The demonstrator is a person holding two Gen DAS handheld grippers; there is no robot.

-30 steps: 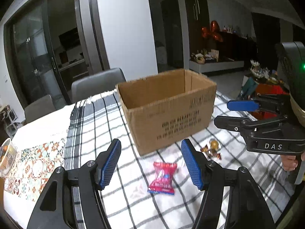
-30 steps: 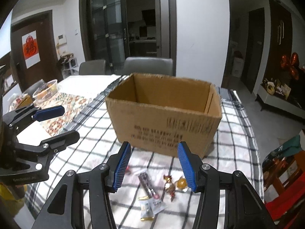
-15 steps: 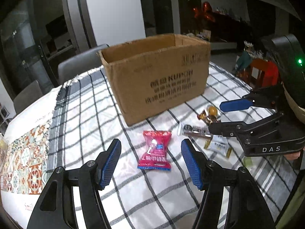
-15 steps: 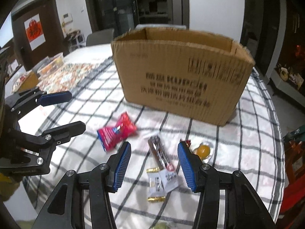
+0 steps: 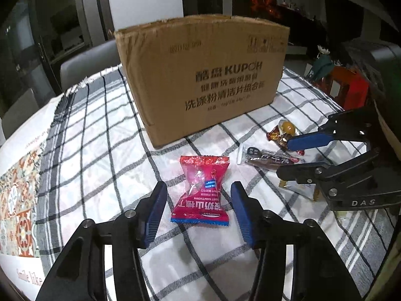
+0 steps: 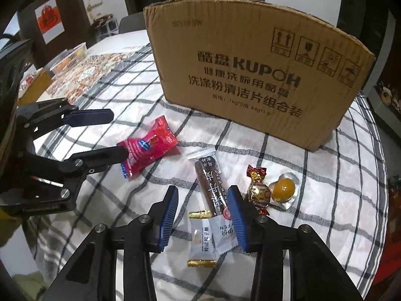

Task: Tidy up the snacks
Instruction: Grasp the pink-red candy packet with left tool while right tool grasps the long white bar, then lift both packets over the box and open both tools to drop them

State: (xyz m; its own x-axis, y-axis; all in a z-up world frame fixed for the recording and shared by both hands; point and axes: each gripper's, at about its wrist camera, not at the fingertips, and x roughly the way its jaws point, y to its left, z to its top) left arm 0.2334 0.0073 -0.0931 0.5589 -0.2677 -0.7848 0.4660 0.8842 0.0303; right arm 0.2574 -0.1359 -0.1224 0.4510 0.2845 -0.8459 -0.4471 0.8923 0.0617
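Observation:
A red snack packet (image 5: 200, 188) lies on the checked tablecloth, between the open fingers of my left gripper (image 5: 199, 195); it also shows in the right wrist view (image 6: 147, 150). My right gripper (image 6: 203, 200) is open around the near end of a long brown bar packet (image 6: 210, 183), above a small white packet (image 6: 201, 240). A gold-wrapped candy (image 6: 258, 190) and a yellow jelly cup (image 6: 284, 190) lie to the right. The open cardboard box (image 5: 200, 80) stands behind the snacks.
The table carries a checked cloth (image 5: 100, 135) and a patterned mat (image 5: 17, 200) at the left. A clear bowl (image 6: 69, 59) stands far left. A grey chair (image 5: 85, 62) is behind the table. A red box (image 5: 343, 87) is off the right edge.
Both grippers have dropped towards the table and moved forward. The left one now frames the red packet, the right one the brown bar. Both stay open.

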